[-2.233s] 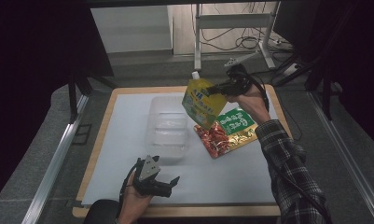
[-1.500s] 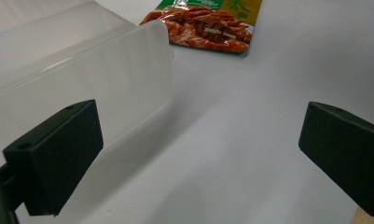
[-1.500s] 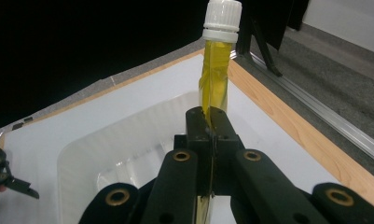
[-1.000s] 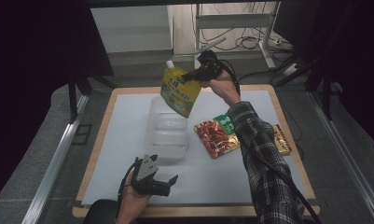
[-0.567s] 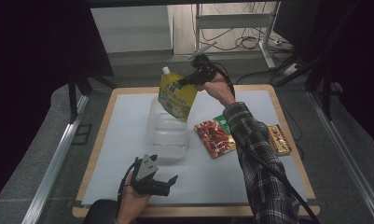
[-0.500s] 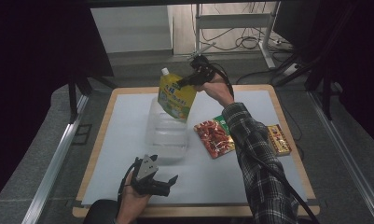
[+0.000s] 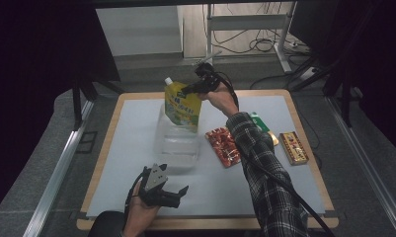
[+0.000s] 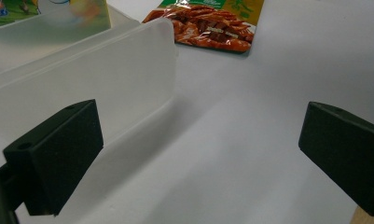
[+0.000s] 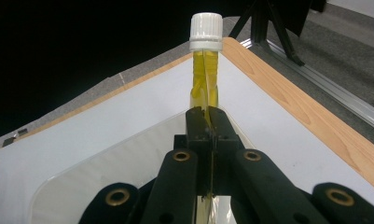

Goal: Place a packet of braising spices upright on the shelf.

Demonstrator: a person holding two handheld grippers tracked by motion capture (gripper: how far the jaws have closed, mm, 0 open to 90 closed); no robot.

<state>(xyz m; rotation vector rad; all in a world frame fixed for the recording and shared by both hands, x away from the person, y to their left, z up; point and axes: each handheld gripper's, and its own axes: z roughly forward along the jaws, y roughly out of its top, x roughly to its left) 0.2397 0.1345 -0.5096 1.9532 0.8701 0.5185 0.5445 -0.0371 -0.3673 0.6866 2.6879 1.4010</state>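
- The yellow pouch carries green printed lettering, too small to read.
- The red snack packet and the small box show print, none legible.

A lab or test workspace is suggested rather than a home. A wood-edged table covered by a white mat is set inside a frame of metal rails, with grey carpet-like floor around it. Behind it, a metal stand and loose cables are seen on the floor, and the surroundings are kept dark.
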